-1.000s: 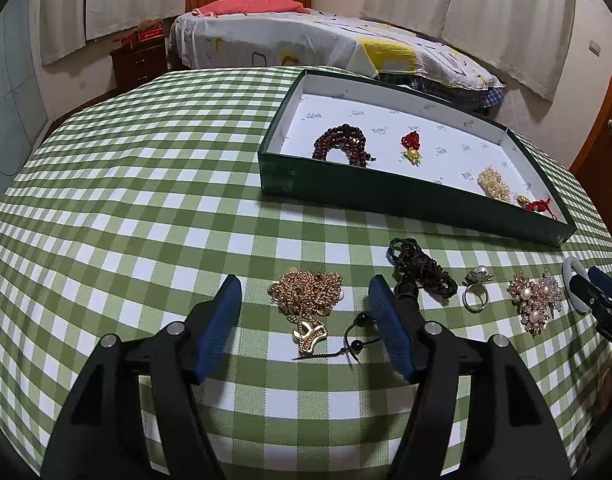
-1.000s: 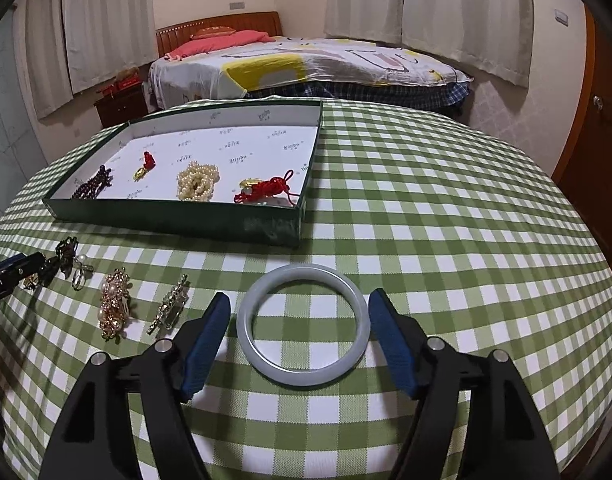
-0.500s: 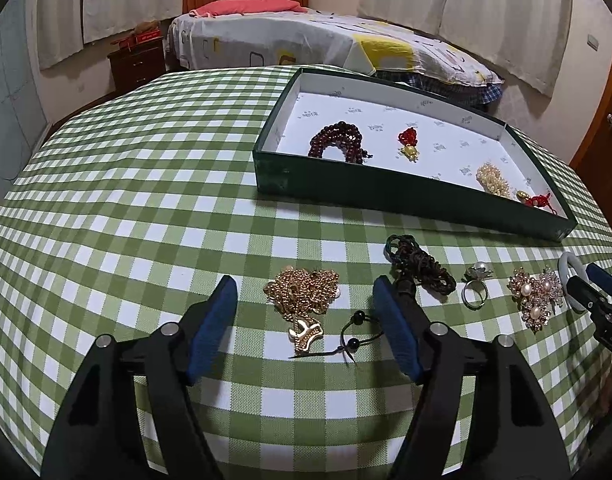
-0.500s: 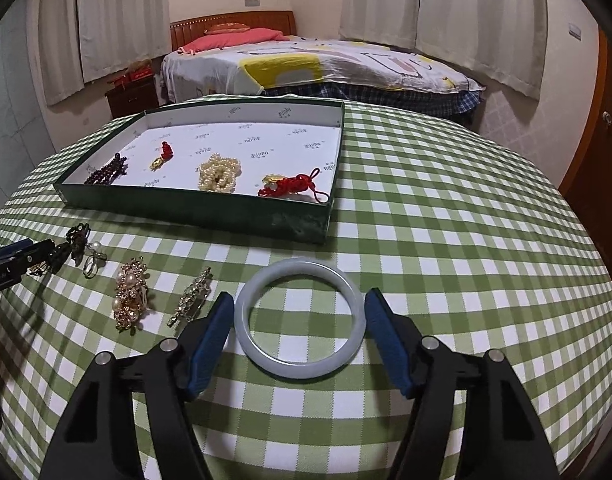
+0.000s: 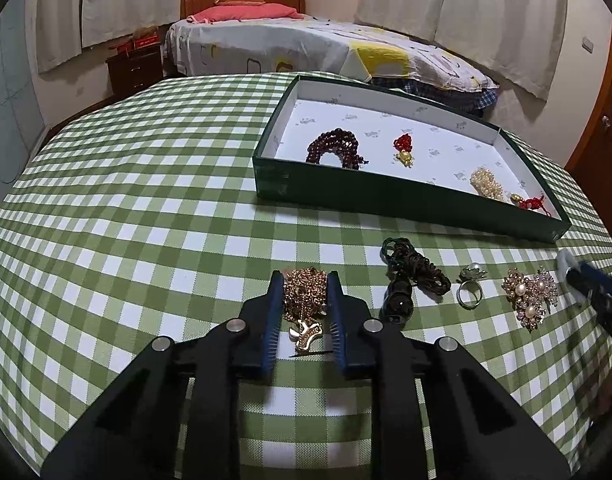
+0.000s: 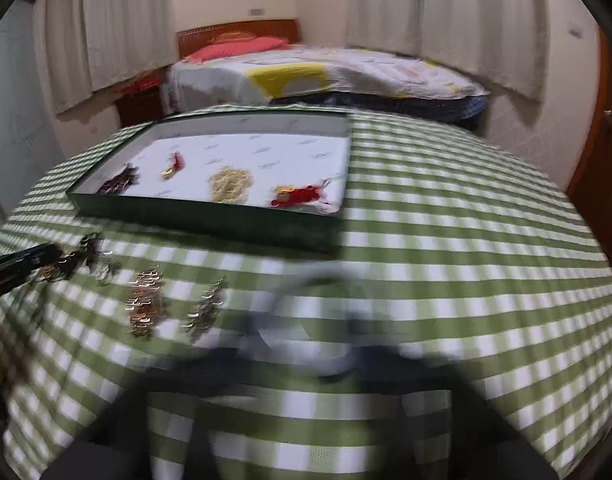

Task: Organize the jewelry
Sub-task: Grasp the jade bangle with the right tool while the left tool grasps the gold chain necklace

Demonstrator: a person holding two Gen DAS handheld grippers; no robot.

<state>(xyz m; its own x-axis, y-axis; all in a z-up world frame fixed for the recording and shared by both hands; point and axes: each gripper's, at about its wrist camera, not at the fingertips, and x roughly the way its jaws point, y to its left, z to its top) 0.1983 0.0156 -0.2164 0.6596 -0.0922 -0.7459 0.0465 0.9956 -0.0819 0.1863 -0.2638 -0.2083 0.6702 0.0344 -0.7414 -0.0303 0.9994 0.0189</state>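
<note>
My left gripper (image 5: pixel 305 280) is shut on the gold chain necklace (image 5: pixel 304 295), which lies bunched on the checked cloth between the blue pads. The right wrist view is heavily motion-blurred. My right gripper (image 6: pixel 309 320) sits around the pale jade bangle (image 6: pixel 306 276); the blur hides how its jaws stand. The green tray (image 5: pixel 385 196) holds dark red beads (image 5: pixel 333 148), a red-gold charm (image 5: pixel 403 148), pearls (image 5: pixel 485 182) and a red knot charm (image 5: pixel 531 202).
On the cloth to the right of the necklace lie a dark cord bracelet (image 5: pixel 411 268), a pearl ring (image 5: pixel 469 286) and a pearl brooch (image 5: pixel 529 294). A second brooch (image 6: pixel 206 308) lies left of the bangle. A bed (image 5: pixel 306 40) stands beyond the round table.
My left gripper has moved forward and shut on the gold necklace. The right wrist view has gone blurred from fast motion, and the bangle now sits closer between the right fingers.
</note>
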